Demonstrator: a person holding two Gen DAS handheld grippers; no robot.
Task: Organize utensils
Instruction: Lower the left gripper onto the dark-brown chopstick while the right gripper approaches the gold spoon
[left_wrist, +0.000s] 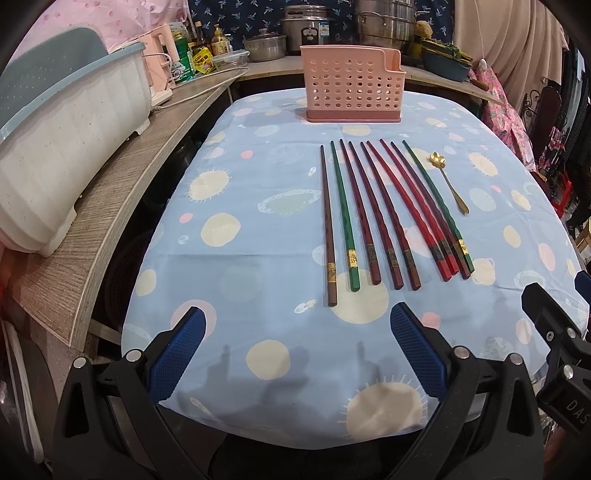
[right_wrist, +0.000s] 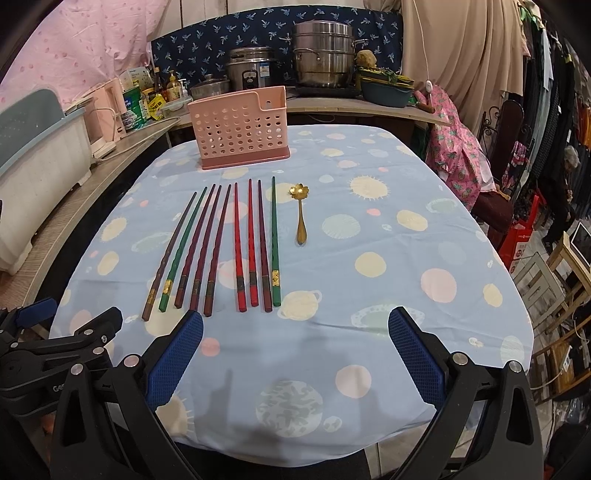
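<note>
Several chopsticks (left_wrist: 384, 218) (right_wrist: 225, 247), brown, green, maroon and red, lie side by side on the blue patterned tablecloth (left_wrist: 258, 229) (right_wrist: 369, 295). A small gold spoon (left_wrist: 448, 182) (right_wrist: 301, 212) lies just right of them. A pink perforated utensil holder (left_wrist: 352, 83) (right_wrist: 242, 127) stands upright behind them at the far end of the table. My left gripper (left_wrist: 297, 323) is open and empty, near the front edge, short of the chopsticks. My right gripper (right_wrist: 295, 325) is open and empty, just in front of the chopstick ends.
A white and blue dish rack (left_wrist: 70, 140) (right_wrist: 37, 177) sits on the wooden counter (left_wrist: 122, 206) at the left. Pots (right_wrist: 325, 59), bottles (left_wrist: 199, 48) and a cooker (right_wrist: 251, 70) stand on the shelf behind the table. A pink-draped chair (right_wrist: 461, 147) stands at the right.
</note>
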